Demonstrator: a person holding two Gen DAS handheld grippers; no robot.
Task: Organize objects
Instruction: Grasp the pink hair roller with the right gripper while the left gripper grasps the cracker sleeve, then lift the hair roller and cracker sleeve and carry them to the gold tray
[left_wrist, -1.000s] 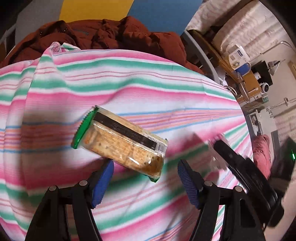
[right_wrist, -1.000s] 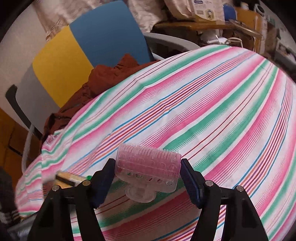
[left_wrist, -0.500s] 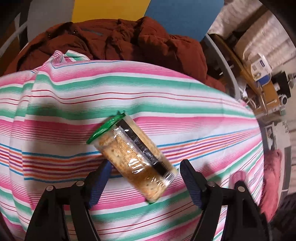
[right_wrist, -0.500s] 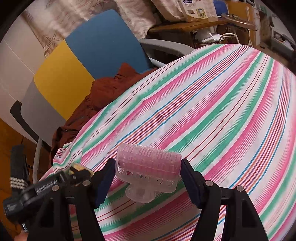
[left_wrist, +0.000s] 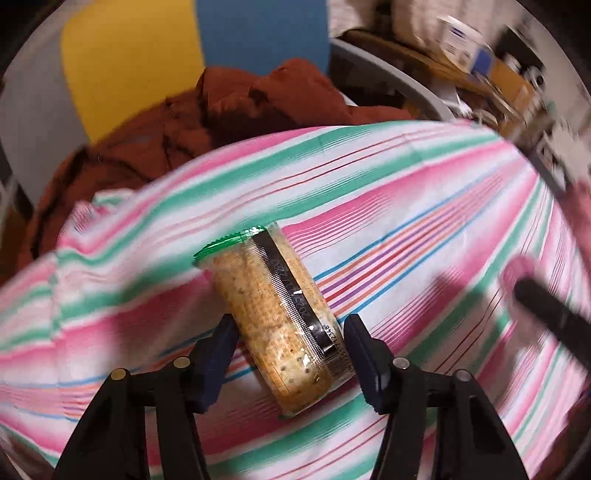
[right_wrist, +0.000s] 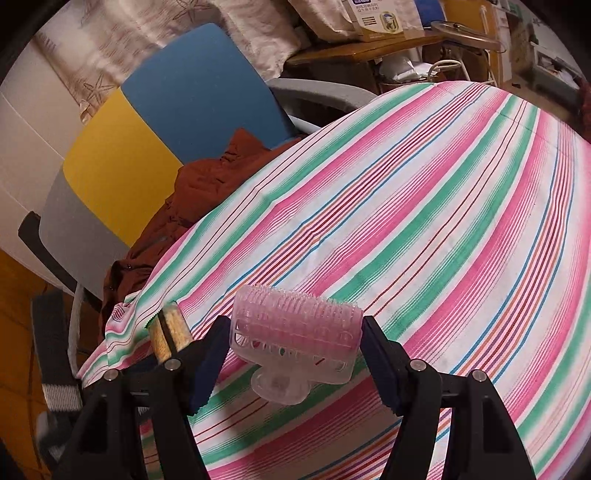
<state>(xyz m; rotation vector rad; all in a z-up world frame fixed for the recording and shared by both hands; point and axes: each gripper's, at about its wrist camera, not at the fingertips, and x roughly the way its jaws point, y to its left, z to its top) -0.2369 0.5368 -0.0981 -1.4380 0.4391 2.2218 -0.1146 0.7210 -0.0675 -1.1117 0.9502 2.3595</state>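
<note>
**Both grippers loaded over the striped cloth**

Now each gripper has something between its fingers. The left gripper (left_wrist: 288, 354) is clamped on a cracker pack (left_wrist: 273, 314), a clear sleeve of tan crackers with a green crimped end and a black strip with printed digits down one side. Both blue pads (left_wrist: 218, 354) press against the sleeve's lower half, and the pack points forward and up to the left, with its green end farthest from the fingers. Whether it is lifted clear of the striped tablecloth (left_wrist: 406, 206) or touching it cannot be told from this blurred view.

The right gripper (right_wrist: 293, 354) is closed on a pink hair roller (right_wrist: 295, 321), held crosswise with its two ends against the pads and its bristles facing up; a clear plastic clip hangs below it. The roller sits above the striped cloth, near the table's left end.

From the right wrist view, the cracker pack shows just left of the roller, beside the right gripper's left finger. Beyond the table's far edge lies a rust-brown jacket (right_wrist: 207, 184) on a chair with a yellow and blue back (right_wrist: 155, 125).
</note>
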